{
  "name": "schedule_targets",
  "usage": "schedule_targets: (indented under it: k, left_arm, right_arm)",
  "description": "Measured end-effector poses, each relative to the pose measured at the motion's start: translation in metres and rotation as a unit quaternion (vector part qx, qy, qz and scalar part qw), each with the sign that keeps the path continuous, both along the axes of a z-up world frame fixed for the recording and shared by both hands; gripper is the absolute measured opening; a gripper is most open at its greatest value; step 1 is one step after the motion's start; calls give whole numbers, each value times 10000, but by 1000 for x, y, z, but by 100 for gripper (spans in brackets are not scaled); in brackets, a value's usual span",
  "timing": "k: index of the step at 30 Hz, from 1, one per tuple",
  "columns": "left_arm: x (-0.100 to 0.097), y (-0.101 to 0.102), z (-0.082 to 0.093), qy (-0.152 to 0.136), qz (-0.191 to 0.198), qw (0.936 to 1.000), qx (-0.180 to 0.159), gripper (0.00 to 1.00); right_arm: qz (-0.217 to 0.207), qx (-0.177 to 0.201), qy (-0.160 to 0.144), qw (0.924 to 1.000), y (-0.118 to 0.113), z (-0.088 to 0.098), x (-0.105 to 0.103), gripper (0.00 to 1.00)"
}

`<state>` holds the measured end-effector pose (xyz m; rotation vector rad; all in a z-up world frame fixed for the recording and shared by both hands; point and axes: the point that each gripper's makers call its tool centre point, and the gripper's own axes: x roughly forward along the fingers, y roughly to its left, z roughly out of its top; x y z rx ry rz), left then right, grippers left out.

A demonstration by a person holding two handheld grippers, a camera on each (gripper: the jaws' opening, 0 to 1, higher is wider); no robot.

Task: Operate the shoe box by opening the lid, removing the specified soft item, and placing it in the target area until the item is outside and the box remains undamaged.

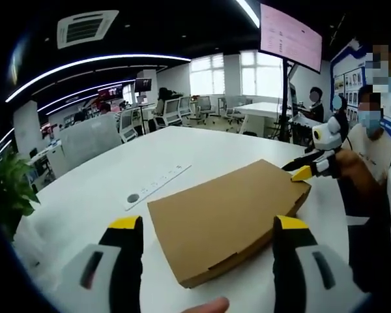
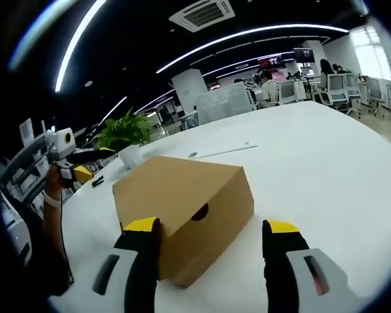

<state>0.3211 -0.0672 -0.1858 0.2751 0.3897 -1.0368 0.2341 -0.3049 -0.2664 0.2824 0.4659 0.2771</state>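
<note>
A closed brown cardboard shoe box (image 1: 228, 218) lies on the white table (image 1: 202, 147), its lid down. My left gripper (image 1: 208, 223) is open, its yellow-tipped jaws standing wide on either side of the box's near edge. My right gripper (image 1: 306, 171) comes in from the right beside the box's far corner. In the right gripper view the box (image 2: 182, 195) shows an end wall with a dark finger hole. My right gripper (image 2: 212, 226) is open, its jaws straddling the box's near corner. The left gripper (image 2: 78, 171) hovers at the left, held by a hand. The soft item is hidden.
A white power strip (image 1: 158, 186) lies on the table beyond the box. A potted plant (image 2: 124, 134) stands at the table's edge. A person in a mask (image 1: 368, 140) is close on the right. A screen on a stand (image 1: 290, 39) and desks fill the room behind.
</note>
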Motion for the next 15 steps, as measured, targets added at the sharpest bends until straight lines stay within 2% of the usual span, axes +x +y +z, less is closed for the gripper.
schedule_targets:
  k: [7,15]
  left_arm:
    - [1,-4,5,2,-66,9999,-97,83]
    - [0,-5,5,-55,-169,9998,-44,83]
  right_arm:
    - [-88,97,30,9999,1,-1,-1,65]
    - [-131,265,96,9995,0,-4,-1,65]
